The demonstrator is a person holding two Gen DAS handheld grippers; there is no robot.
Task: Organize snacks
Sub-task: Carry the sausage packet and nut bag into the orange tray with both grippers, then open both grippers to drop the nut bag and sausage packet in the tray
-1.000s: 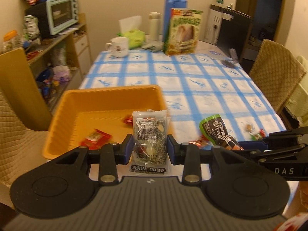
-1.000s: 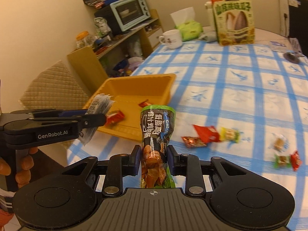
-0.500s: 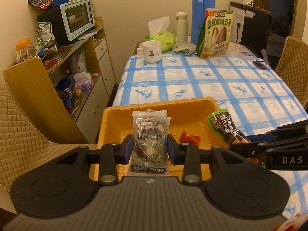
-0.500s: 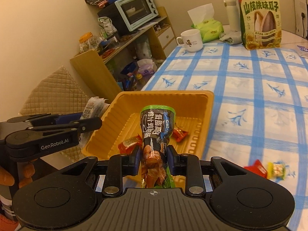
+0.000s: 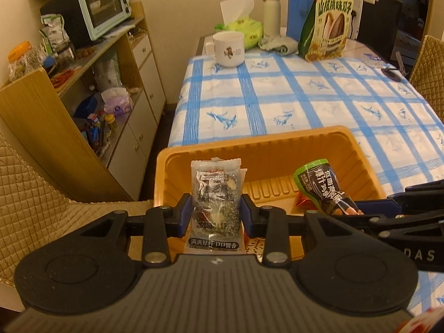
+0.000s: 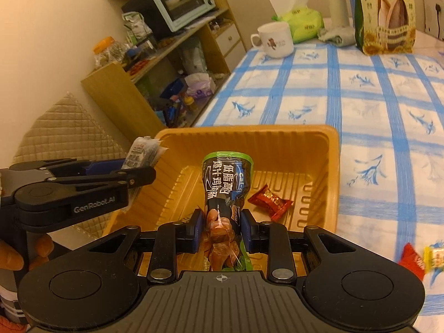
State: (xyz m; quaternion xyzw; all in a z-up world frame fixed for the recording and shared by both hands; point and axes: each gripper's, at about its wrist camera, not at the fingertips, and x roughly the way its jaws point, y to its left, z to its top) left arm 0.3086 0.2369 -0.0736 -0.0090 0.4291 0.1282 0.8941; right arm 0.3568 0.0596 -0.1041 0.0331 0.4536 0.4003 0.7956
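Left gripper (image 5: 216, 216) jaws clamped on a clear sesame snack pack (image 5: 216, 194), right gripper (image 6: 221, 231) jaws clamped on a dark green-topped pouch (image 6: 226, 191); both packs hang over the near part of the orange tray (image 6: 331, 166) at the counter's (image 6: 388, 111) near left corner. Best lower each inside the tray walls, then release. Open tray floor lies left of the red candy (image 6: 270, 201); grippers sit close together, so keep them apart. More candies (image 6: 424, 258) lie on the counter to the right.

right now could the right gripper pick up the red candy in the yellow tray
Probably not yet. The right gripper is shut on the dark snack pouch, so its fingers are occupied. The red candy lies uncovered just ahead in the yellow tray; it must drop the pouch first.
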